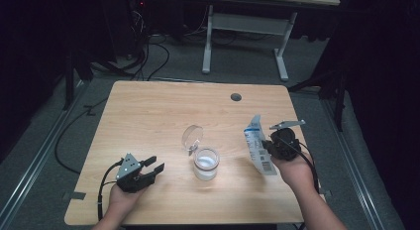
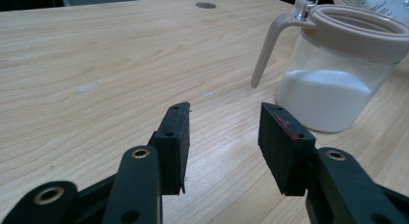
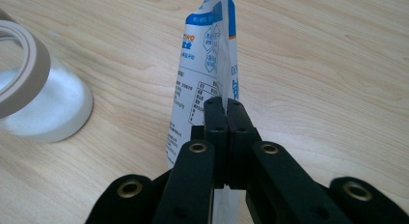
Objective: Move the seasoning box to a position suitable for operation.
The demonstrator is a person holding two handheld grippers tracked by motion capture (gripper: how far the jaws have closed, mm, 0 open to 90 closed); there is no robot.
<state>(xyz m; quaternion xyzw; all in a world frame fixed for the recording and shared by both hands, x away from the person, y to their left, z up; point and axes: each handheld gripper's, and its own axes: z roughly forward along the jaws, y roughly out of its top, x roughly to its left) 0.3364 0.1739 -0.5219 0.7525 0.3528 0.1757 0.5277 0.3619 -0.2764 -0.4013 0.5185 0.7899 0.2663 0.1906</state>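
Observation:
A clear jar (image 1: 206,163) with white powder in its lower part stands mid-table, its hinged lid (image 1: 191,137) flipped open behind it. In the left gripper view the jar (image 2: 337,69) is ahead on the right. My left gripper (image 1: 153,168) rests near the front left of the table, open, with nothing between its pads (image 2: 224,132). My right gripper (image 1: 267,146) is shut on a white and blue pouch (image 1: 257,143), held upright just right of the jar. In the right gripper view the jaws (image 3: 225,108) pinch the pouch (image 3: 205,64) by its edge, with the jar (image 3: 34,93) at far left.
The wooden table (image 1: 148,111) has a grey cable hole (image 1: 236,96) near its far edge. Another desk's white legs (image 1: 281,56) and cables on the floor lie beyond. A small pale smear (image 2: 88,88) marks the tabletop in front of the left gripper.

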